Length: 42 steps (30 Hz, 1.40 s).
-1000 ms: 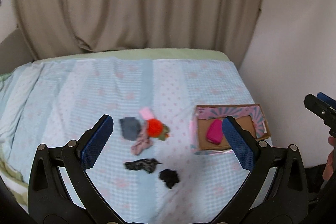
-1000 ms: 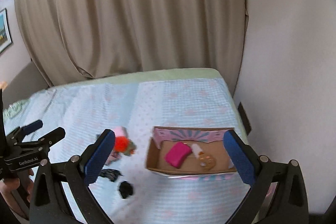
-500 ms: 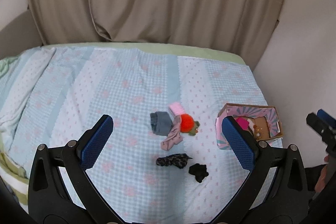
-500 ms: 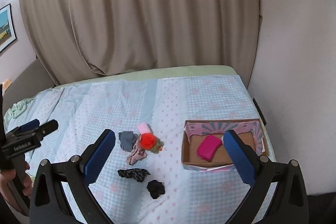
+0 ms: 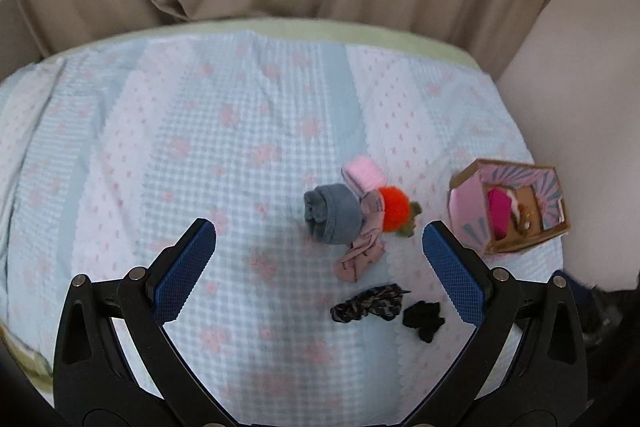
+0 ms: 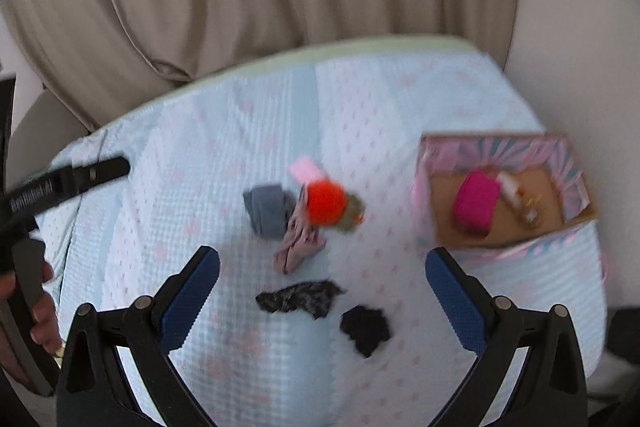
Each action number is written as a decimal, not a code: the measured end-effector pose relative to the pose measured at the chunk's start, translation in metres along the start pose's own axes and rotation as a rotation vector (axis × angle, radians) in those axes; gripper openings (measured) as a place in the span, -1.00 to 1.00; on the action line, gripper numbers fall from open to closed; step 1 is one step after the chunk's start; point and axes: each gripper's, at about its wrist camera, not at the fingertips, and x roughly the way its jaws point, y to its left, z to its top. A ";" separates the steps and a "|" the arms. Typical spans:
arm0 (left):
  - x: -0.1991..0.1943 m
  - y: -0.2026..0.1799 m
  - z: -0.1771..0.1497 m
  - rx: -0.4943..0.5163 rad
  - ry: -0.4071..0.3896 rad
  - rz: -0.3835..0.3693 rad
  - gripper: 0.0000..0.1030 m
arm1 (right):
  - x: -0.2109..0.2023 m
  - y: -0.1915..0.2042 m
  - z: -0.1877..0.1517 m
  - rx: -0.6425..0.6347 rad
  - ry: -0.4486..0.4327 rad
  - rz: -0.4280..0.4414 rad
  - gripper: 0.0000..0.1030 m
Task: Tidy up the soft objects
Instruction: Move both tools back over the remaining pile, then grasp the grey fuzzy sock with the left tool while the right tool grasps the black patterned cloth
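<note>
Hovering both grippers over the bed [image 5: 224, 131], L gripper [image 5: 319, 262] and R gripper [image 6: 322, 289] w/ jaws spread wide, nothing held. Loose soft pile sits at 12 o'clock of my R jaws, w/ the box [image 6: 448, 227] at 2 o'clock; the black scrap [image 6: 366, 327] looks nearest. I'd drop straight down on it, pinch its bunched middle, not the sheet.

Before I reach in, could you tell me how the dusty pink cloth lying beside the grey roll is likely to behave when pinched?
The pink cloth lies crumpled and creased, so it will probably hang limp and look light. One end touches the grey roll and orange pompom, so lifting may tug them.
</note>
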 end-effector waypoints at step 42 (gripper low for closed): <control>0.303 -0.005 -0.011 0.011 0.412 -0.120 -0.04 | 0.242 0.049 -0.083 -0.118 0.318 -0.050 0.18</control>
